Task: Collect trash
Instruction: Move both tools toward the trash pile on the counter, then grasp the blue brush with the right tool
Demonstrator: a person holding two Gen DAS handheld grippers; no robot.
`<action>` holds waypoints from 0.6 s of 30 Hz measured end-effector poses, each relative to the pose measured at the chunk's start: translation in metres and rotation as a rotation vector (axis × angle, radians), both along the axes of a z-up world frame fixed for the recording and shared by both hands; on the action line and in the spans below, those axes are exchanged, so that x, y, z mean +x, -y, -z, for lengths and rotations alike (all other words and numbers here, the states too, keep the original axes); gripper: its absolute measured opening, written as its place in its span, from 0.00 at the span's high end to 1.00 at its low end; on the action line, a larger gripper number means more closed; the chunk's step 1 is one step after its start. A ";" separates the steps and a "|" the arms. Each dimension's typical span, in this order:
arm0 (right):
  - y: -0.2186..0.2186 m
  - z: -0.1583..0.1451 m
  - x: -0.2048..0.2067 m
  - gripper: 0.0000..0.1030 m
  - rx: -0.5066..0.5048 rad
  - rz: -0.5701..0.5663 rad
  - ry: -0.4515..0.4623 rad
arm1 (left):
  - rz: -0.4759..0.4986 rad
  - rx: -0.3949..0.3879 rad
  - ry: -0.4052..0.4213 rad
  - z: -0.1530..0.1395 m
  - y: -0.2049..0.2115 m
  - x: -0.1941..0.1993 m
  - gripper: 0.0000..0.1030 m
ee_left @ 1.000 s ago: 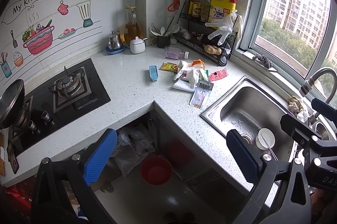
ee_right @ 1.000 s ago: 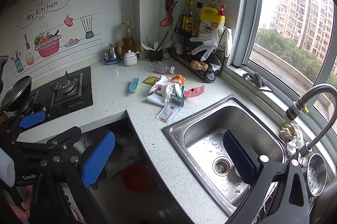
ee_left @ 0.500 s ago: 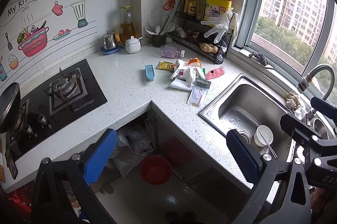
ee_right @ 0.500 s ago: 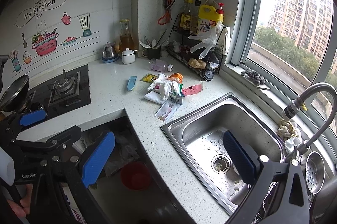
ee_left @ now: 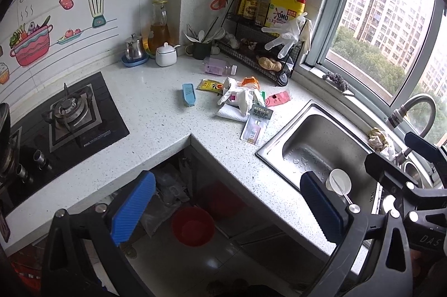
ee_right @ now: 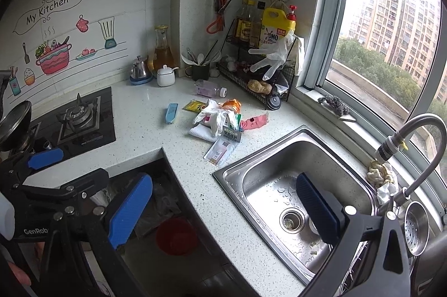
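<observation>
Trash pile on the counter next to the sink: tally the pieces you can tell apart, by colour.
Blue: 1, the blue stick pack
Yellow: 1, the yellow sachet
Orange: 1, the orange wrapper
Pink: 1, the pink wrapper
White: 2, the crumpled white bag and the folded tissue
Clear: 1, the clear blister card
Total: 7; more may be hidden under the bag.

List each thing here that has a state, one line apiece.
left claw: open, empty
right claw: open, empty
gas burner: unlit
faucet: off
pink bottle: lying on its side, capped
red bucket: upright under the counter
sink: wet, undrained droplets
</observation>
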State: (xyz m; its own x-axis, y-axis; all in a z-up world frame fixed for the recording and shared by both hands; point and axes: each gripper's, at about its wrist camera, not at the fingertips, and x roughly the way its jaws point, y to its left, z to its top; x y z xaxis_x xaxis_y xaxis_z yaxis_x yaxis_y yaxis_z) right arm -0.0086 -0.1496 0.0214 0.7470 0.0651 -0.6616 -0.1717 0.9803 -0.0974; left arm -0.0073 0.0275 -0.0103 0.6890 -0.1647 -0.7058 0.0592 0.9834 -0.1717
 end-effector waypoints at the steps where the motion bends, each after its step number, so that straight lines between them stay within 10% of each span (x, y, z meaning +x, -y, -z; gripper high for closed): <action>1: -0.002 0.000 0.000 0.00 -0.004 -0.008 0.016 | -0.010 -0.012 -0.004 0.001 -0.003 0.003 0.00; 9: -0.011 0.011 0.027 0.00 0.024 -0.079 0.150 | -0.062 0.108 0.001 0.006 -0.019 0.043 0.00; 18: -0.046 0.026 0.130 0.00 0.095 -0.202 0.012 | -0.140 0.128 -0.032 0.017 -0.056 0.131 0.00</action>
State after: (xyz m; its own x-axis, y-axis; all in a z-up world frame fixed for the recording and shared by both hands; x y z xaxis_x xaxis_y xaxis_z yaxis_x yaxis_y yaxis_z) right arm 0.1215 -0.1033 -0.0050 0.7203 0.2754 -0.6367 -0.3646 0.9311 -0.0098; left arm 0.1241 0.0833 -0.0269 0.6759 0.0235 -0.7366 -0.0832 0.9955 -0.0446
